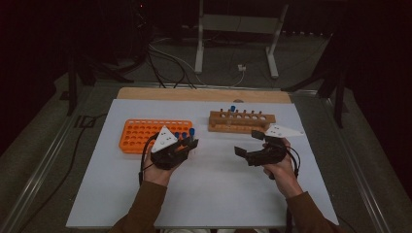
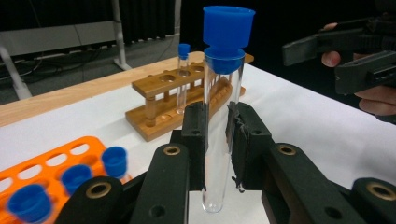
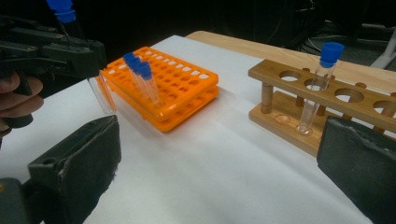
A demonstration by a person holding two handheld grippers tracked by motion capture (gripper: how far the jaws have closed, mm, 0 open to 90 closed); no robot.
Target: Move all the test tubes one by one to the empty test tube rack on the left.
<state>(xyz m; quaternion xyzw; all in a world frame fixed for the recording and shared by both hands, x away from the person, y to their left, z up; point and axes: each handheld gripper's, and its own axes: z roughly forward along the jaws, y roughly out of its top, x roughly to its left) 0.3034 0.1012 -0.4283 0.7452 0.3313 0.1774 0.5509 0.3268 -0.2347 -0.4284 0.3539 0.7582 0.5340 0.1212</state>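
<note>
High view: the left tongs (image 1: 187,144) sat left of centre, just off the lower right corner of the orange rack (image 1: 141,133), and gripped a blue-capped test tube (image 1: 192,133). The right tongs (image 1: 250,148) stood right of centre, just below the wooden rack (image 1: 241,121), which carried one capped tube (image 1: 232,109). Both racks rested on the white desk (image 1: 209,189).

Left gripper view: the left tongs (image 2: 218,140) were clamped on the glass body of the test tube (image 2: 220,126), which stood upright at frame centre, cap above the pads, rounded bottom hanging free. The wooden rack (image 2: 177,100) lay beyond, upper centre; the right tongs (image 2: 327,60) showed at upper right.

Right gripper view: the right tongs (image 3: 219,168) gaped wide, holding nothing. The held test tube (image 3: 100,91) appeared at upper left, slightly tilted.

Judgement: transfer to the wooden rack appeared under way. To do it well, the tube should be kept vertical, centred over a vacant hole, lowered until seated, and only then released.
</note>
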